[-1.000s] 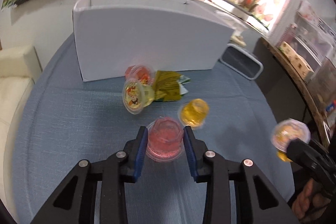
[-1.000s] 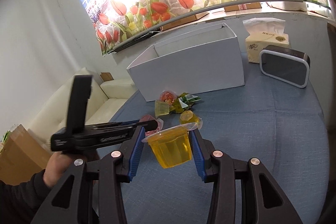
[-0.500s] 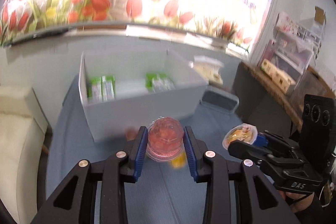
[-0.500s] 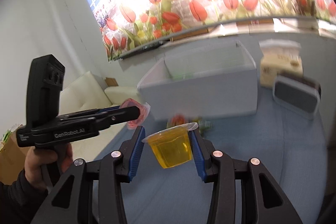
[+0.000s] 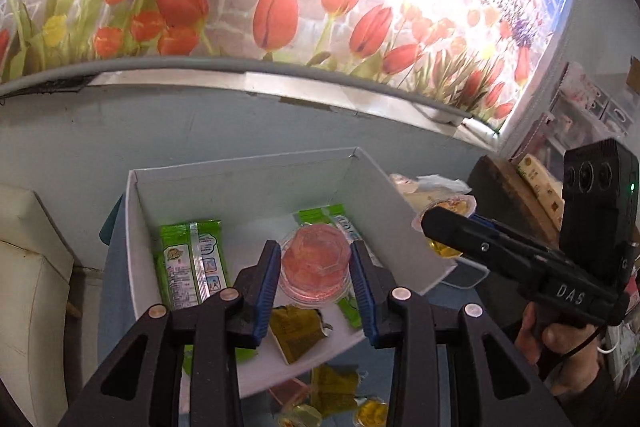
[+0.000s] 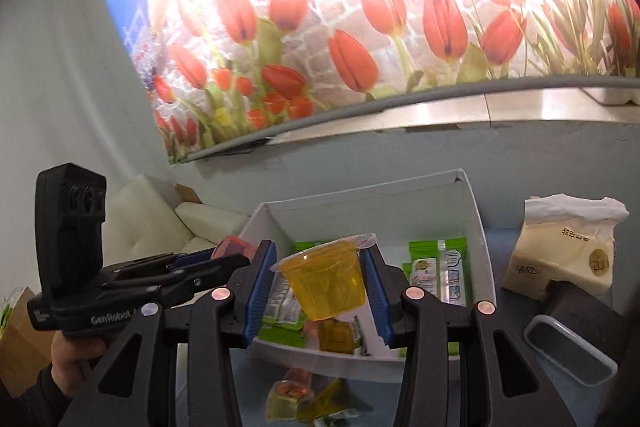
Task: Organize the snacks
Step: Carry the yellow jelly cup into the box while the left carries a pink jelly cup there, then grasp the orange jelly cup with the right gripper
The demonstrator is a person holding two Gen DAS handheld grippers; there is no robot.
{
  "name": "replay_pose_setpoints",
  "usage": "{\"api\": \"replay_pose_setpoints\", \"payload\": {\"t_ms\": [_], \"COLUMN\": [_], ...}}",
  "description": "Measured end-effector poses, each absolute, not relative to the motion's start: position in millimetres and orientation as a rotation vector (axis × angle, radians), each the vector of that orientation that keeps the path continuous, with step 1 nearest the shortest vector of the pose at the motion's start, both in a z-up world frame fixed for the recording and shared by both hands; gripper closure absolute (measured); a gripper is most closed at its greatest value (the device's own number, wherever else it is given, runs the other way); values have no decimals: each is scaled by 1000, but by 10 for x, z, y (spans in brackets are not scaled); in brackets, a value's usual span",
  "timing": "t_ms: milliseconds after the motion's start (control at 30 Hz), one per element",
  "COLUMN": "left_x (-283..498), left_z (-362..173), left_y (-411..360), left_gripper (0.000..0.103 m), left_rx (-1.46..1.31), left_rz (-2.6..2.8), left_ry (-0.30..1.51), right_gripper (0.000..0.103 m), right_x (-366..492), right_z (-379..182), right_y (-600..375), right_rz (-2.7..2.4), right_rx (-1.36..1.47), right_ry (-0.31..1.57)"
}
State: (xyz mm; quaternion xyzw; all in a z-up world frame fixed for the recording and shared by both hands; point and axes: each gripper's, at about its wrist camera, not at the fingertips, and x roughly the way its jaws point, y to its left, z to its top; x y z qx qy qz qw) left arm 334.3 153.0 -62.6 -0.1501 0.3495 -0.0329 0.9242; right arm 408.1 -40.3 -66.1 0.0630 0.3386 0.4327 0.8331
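A blue-clothed table carries a white box, tissue pack, grey-rimmed case — and loose snacks.

pink jelly cup; amber jelly cup; white box with green packets and a yellow sachet; blue pads on black tools; blue-grey desk; red tulip mural; cream tissue pack

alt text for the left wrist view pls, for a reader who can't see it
The left gripper holds a pink jelly cup above an open white box containing green snack packets and a yellow packet. At right, the right gripper carries a yellow jelly cup beside the box, under a tulip mural.
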Motion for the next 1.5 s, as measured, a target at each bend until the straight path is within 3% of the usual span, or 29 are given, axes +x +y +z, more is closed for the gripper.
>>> {"api": "replay_pose_setpoints", "payload": {"t_ms": [67,100,133,167,200,667,967,1233,1500], "left_x": [3426,3453,3464,3444,3419,3294,2811,2056,1492], "left_z": [-727,-777,-826,-834,-843,-773,-712,-740,-1000], "left_y": [1534,1539,1547,1555,1562,1430,1265,1070,1013], "left_gripper": [44,14,0,0,0,0,0,0,0], "left_rx": [-302,-297,-300,-303,-302,-222,-158,-148,-222], "left_rz": [-64,-49,-37,-42,-39,-11,2,-23,24], "left_ry": [743,763,778,766,759,760,746,706,706], "right_gripper": [52,42,14,1,1,0,0,0,0], "right_x": [4164,4212,4236,4252,4251,4115,3540,2823,2510], "right_z": [-733,-772,-796,-807,-799,-758,-778,-1033,-1584], "right_y": [-372,-361,-374,-417,-487,-722,-838,-934,-806], "right_rz": [913,892,882,868,868,858,857,850,806], "right_rx": [139,135,143,168,205,257,161,-29,-132], "right_ry": [764,786,793,779,755,755,733,718,830]}}
